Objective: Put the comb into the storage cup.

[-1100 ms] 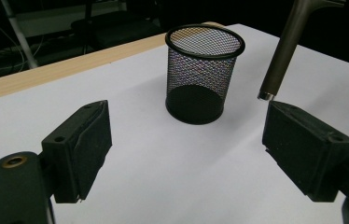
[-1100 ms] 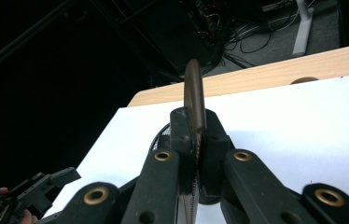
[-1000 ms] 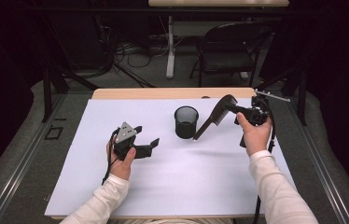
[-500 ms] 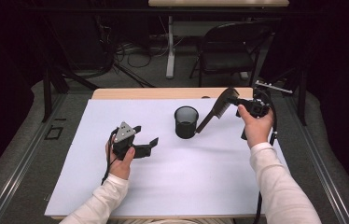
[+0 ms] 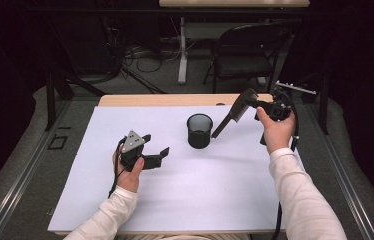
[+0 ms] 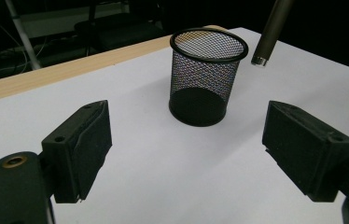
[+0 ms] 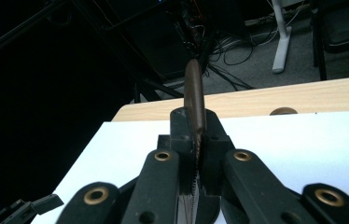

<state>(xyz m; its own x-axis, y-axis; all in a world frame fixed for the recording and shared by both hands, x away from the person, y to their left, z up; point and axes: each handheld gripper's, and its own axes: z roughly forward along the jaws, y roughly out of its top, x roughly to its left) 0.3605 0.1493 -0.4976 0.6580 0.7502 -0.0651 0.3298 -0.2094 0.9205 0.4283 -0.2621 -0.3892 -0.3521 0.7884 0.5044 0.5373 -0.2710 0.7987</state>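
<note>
R tool [image 7: 196,154]: clamped on comb [image 5: 232,114] | L tool [image 6: 186,154]: wide open, empty, facing cup [image 6: 207,77]

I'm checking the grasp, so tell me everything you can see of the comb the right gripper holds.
The comb is dark and slim, plastic by its look, with fine teeth along one edge and a rounded handle whose tip shows a pale ring. The right gripper is shut on its toothed end. It slants down, handle tip in the air beside the mesh cup's rim, apart from it.
</note>
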